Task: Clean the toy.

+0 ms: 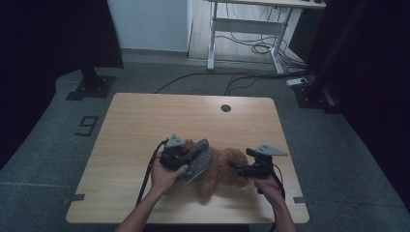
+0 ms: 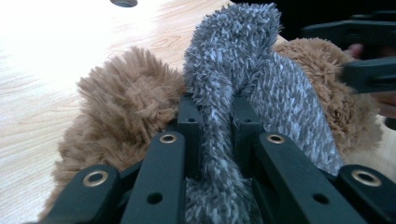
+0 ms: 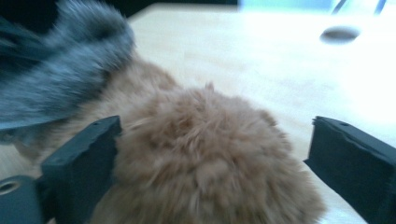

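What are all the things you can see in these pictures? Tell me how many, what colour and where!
plush toy: one, brown and fluffy, lying on the near middle of the table
fuzzy cloth: one, grey, draped over the left part of the plush toy
table: one, light wood, in the middle of the room
cable hole: one, dark, round, near the table's far edge
desk: one, white-framed, at the back, with loose cables under it
left gripper: one, black, jaws shut on the fuzzy cloth
right gripper: one, black, jaws open on either side of the plush toy
hands: two, reaching in from the bottom edge, one holding each gripper
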Action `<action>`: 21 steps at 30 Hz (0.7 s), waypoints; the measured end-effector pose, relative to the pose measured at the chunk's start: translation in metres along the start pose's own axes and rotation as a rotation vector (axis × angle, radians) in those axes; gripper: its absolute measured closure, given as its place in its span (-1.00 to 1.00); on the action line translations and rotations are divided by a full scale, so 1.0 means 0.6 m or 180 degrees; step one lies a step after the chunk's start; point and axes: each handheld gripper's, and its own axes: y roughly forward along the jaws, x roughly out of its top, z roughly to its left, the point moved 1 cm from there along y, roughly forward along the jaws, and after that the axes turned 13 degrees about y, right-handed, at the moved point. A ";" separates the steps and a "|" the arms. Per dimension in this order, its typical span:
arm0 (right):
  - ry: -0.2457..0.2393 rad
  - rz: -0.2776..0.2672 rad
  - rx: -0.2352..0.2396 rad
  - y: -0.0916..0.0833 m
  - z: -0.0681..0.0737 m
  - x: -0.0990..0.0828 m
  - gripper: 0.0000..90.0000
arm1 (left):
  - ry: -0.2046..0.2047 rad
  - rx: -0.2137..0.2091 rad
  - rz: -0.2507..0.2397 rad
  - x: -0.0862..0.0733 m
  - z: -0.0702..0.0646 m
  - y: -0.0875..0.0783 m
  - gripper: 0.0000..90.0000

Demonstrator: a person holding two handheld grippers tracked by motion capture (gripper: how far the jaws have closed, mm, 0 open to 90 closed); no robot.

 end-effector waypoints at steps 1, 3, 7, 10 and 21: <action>-0.0026 0.0131 0.0011 0.012 0.001 0.000 -0.99 | -0.0002 -0.0014 -0.0005 -0.003 -0.001 -0.002 0.73; 0.0000 0.0419 0.0045 0.036 -0.001 -0.006 -1.00 | -0.0003 -0.0019 -0.0011 -0.011 -0.001 -0.008 0.72; 0.0291 0.0654 0.0256 0.049 -0.014 -0.018 -1.00 | -0.0084 -0.0075 -0.0091 -0.022 0.007 -0.035 0.72; 0.0267 0.0715 0.0273 0.047 -0.013 -0.028 -0.96 | -0.0084 0.0025 -0.0122 -0.026 0.019 -0.063 0.71; 0.0094 0.0478 0.0319 0.027 -0.004 -0.055 -0.50 | -0.0458 0.0196 0.0204 -0.081 0.073 -0.065 0.72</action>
